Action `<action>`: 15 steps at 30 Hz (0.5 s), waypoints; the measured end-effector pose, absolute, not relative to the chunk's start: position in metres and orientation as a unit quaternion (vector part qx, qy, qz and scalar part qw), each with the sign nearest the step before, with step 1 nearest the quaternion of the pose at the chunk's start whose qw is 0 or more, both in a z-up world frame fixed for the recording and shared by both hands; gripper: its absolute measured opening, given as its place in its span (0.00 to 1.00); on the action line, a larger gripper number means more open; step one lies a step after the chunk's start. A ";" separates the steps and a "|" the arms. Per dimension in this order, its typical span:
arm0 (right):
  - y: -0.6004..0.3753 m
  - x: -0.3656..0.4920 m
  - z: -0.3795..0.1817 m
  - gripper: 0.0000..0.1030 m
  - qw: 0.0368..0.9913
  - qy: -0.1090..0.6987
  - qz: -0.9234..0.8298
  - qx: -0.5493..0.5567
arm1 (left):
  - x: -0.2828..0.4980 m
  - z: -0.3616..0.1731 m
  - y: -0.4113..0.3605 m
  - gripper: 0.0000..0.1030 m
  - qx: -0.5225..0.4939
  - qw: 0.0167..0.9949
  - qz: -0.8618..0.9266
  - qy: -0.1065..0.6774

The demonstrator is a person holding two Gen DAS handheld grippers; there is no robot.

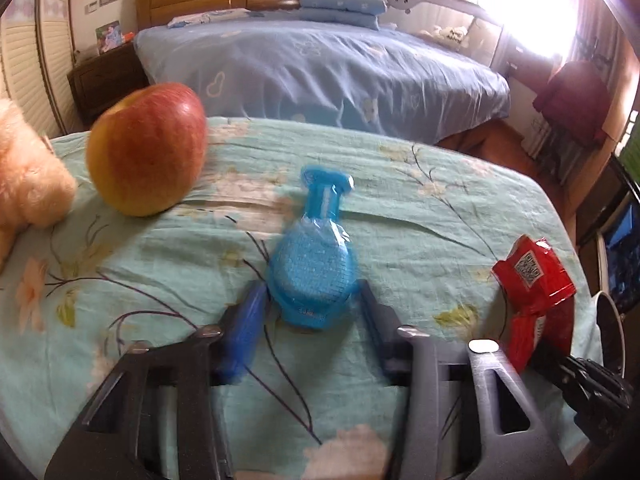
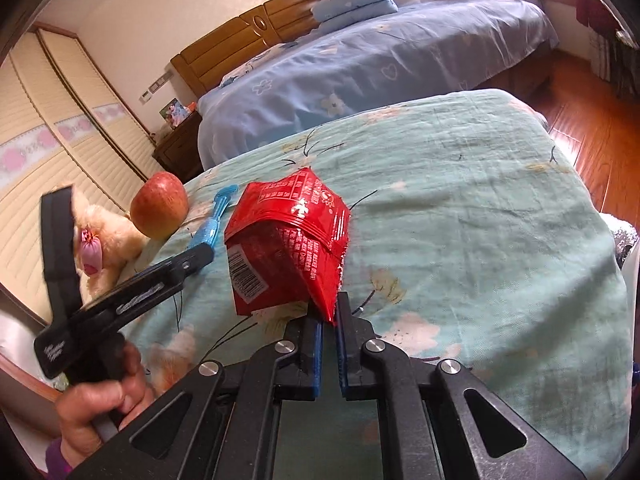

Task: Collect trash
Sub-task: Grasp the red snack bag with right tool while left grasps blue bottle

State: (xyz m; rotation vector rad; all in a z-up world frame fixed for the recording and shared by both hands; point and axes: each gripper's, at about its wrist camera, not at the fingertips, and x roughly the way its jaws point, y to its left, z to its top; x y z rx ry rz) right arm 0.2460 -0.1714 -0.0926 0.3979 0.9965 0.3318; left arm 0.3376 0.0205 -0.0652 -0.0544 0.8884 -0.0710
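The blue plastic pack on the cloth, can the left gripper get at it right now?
Probably yes. The left gripper is open, its fingers already flank the base of the blue pack, and nothing lies between them; the apple sits apart.

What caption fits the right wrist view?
Right claw shut on red wrapper above the floral sheet.

Left gripper [image 1: 314,304] spread wide; right gripper [image 2: 329,320] pinched nearly closed.

Red snack wrapper [image 2: 288,240]: crinkled foil w/ barcode + white print, lifted off the floral cloth, one torn edge pinched. Blue plastic packet [image 1: 312,256]: flask-shaped, clear film, lying flat on cloth, neck pointing away.
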 end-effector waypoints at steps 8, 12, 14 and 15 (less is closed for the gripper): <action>-0.178 0.234 -0.089 0.05 0.847 0.468 0.161 0.193 | 0.290 -0.060 0.022 0.40 -0.040 0.905 -0.060 0.420; -0.177 0.221 -0.085 0.05 0.848 0.467 0.167 0.185 | 0.247 -0.058 0.024 0.40 -0.063 0.901 -0.075 0.422; -0.175 0.214 -0.084 0.05 0.847 0.470 0.173 0.175 | 0.232 -0.057 0.026 0.40 -0.077 0.900 -0.078 0.423; -0.174 0.212 -0.083 0.05 0.847 0.472 0.174 0.172 | 0.222 -0.058 0.028 0.40 -0.089 0.898 -0.079 0.424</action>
